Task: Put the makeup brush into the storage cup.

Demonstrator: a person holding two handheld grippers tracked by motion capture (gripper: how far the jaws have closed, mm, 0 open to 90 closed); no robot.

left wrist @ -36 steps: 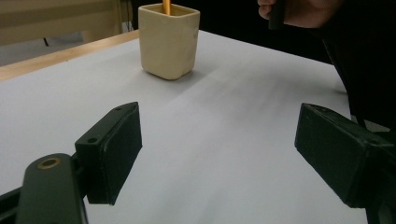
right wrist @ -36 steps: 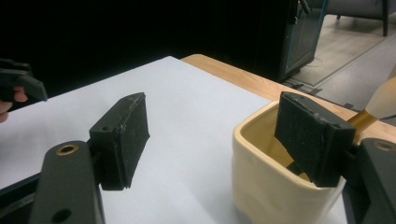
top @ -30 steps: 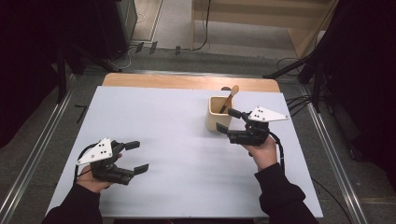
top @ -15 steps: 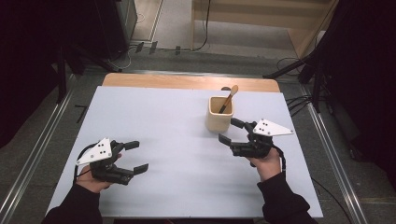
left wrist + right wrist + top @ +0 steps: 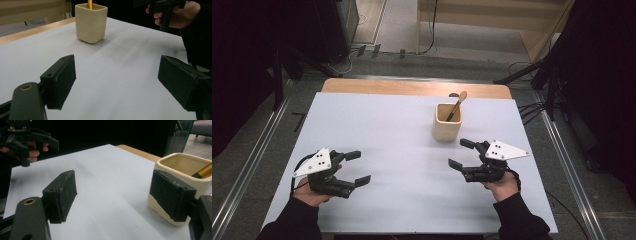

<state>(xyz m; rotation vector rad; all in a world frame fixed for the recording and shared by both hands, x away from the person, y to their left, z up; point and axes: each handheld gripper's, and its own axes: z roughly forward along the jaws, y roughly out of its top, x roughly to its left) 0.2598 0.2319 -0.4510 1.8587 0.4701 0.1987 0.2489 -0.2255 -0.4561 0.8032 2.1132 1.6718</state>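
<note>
Our right tool sits released, its two black jaws spread wide with nothing between them, hovering low over the white table just on our side of the cream cup. In the right gripper view the far jaw overlaps the near wall of that cup, but from the high view we see a gap of bare table between jaw tips and cup, so they are near and not touching. The cup stands upright toward the far right part of the table, close to the bare wooden strip along the far edge. Inside it leans a brush, its wooden handle tilted up and to the right, past the rim; in the right gripper view we see a golden length of that handle resting inside the cup.

Our left tool is likewise released, jaws wide apart and empty, held over the near left part of the table, well apart from the cup. In the left gripper view the cup stands beyond and between its jaws, with our right hand at the upper right.
</note>
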